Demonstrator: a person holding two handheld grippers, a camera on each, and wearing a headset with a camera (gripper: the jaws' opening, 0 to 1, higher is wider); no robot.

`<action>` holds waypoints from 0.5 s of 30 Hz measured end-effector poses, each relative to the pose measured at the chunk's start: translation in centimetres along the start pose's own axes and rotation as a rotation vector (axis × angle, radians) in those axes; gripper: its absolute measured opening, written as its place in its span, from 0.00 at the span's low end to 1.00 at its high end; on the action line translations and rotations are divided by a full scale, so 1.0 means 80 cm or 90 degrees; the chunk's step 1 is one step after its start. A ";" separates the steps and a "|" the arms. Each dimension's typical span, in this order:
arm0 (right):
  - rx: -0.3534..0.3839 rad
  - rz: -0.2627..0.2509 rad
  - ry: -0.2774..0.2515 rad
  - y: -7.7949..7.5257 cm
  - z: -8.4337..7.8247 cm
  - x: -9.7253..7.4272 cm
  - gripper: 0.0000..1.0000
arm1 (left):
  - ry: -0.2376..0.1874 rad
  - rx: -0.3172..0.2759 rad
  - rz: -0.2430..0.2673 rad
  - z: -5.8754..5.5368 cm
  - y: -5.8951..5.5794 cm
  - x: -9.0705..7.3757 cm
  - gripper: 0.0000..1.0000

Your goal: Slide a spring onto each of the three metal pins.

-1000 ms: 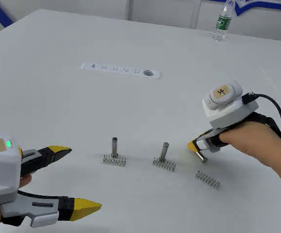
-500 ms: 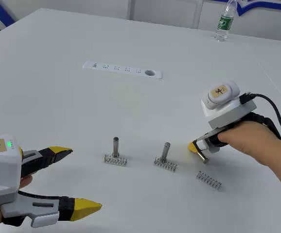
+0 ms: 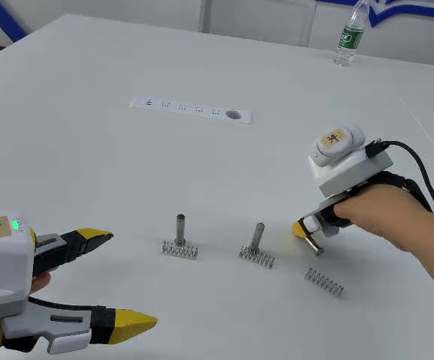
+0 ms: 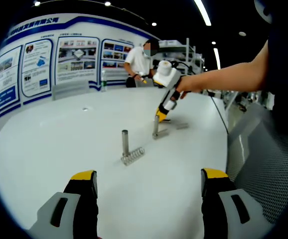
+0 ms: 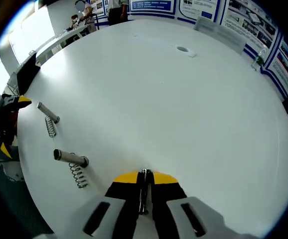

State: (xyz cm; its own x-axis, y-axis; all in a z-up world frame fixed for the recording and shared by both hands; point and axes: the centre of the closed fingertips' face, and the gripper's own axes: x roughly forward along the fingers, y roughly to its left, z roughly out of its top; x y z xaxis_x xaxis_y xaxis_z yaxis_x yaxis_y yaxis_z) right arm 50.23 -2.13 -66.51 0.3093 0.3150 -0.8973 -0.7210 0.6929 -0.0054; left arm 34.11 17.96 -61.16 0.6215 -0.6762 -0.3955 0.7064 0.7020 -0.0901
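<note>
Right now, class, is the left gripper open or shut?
Open: the left gripper's yellow fingertips stand wide apart, with bare table between them.

White table [image 3: 89, 150] across most of the frame | white power strip [image 3: 191, 110] upper centre, lying flat (round dark spot at its right end) | clear water bottle [image 3: 347, 34], green label, upright, upper right | blue-and-white wall posters [image 4: 59, 55], upper left of left gripper view

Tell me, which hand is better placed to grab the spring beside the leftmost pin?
Left, probably. The left gripper is open and nearest that spring; the right gripper is farther off, its fingers shut on the third pin.
</note>
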 end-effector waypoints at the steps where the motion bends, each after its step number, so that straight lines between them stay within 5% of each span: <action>1: 0.001 0.000 0.002 0.001 0.000 0.000 0.09 | 0.001 0.000 0.000 -0.001 0.000 0.000 0.87; 15: 0.024 -0.014 -0.007 -0.001 0.000 -0.003 0.08 | -0.005 0.004 0.000 0.005 -0.001 0.001 0.86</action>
State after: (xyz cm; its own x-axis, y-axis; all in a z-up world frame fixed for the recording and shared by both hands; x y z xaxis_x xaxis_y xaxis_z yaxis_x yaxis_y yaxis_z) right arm 50.22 -2.24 -66.28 0.3321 0.3065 -0.8921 -0.6901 0.7236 -0.0083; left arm 34.22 17.78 -60.80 0.6245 -0.6776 -0.3884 0.7082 0.7010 -0.0841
